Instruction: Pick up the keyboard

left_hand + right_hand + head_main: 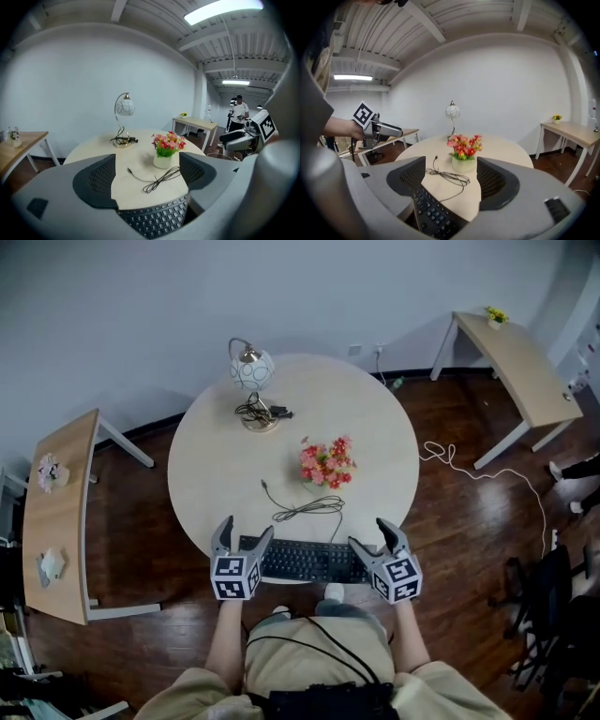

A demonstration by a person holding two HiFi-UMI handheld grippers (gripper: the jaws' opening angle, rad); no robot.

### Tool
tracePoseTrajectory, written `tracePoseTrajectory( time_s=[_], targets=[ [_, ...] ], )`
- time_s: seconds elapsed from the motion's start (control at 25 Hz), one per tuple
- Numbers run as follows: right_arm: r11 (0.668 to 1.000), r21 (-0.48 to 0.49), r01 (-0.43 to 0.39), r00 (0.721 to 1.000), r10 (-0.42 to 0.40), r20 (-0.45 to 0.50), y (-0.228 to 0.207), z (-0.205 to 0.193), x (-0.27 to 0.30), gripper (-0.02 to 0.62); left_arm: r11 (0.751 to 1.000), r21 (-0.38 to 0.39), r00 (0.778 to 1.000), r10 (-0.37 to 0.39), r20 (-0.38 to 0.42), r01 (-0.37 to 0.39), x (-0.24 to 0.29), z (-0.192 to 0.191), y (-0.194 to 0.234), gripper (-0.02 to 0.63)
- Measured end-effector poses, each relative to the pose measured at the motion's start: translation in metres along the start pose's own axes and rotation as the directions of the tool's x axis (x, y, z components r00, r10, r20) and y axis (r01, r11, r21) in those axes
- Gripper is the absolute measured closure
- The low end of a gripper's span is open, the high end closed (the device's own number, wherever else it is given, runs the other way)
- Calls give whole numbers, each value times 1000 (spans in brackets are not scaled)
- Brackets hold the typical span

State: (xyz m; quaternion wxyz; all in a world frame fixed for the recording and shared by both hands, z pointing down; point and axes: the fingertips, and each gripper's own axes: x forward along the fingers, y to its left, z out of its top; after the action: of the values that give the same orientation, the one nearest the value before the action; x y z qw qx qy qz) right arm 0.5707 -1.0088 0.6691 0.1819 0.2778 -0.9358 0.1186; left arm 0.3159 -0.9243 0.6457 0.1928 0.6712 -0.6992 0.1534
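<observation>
In the head view, the left gripper (246,532) and right gripper (373,535) are sitting at the two ends of a flat black plastic keyboard (309,561), which is lying along the near rim of a round pale wooden surface (202,451).

In the left gripper view, the dark meshed fingers (96,180) are standing spread. The keyboard's end is showing low in the gap between them, with neither pad pressing on it. A thin black cable (159,178) and a white pot of pink and red flowers (167,143) are sitting beyond the fingertips.

In the right gripper view, the fingers (497,180) are spread too, and the keyboard's other end is running low through the gap, close by the left-hand finger.
</observation>
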Motion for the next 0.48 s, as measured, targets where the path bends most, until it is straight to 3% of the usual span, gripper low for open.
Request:
tracePoseTrajectory(
  time_s=[0.12,0.32,0.4,0.48],
  targets=[
    [995,69,-76,990,84,-112,-6,-48,3,242,999,-33,996,29,-86,-32,8,-42,-1,196],
    [983,177,-38,973,76,-216,-28,-112,-2,242,994,-100,972,25,-232,-49,24,-107,3,166],
    [975,221,-11,962,71,-265,-32,-142,-6,242,992,-115,953,23,-301,-60,26,-135,11,164],
    [963,269,21,949,66,-310,-33,-172,-12,242,992,-108,917,22,-399,-70,26,-168,21,164]
  ],
)
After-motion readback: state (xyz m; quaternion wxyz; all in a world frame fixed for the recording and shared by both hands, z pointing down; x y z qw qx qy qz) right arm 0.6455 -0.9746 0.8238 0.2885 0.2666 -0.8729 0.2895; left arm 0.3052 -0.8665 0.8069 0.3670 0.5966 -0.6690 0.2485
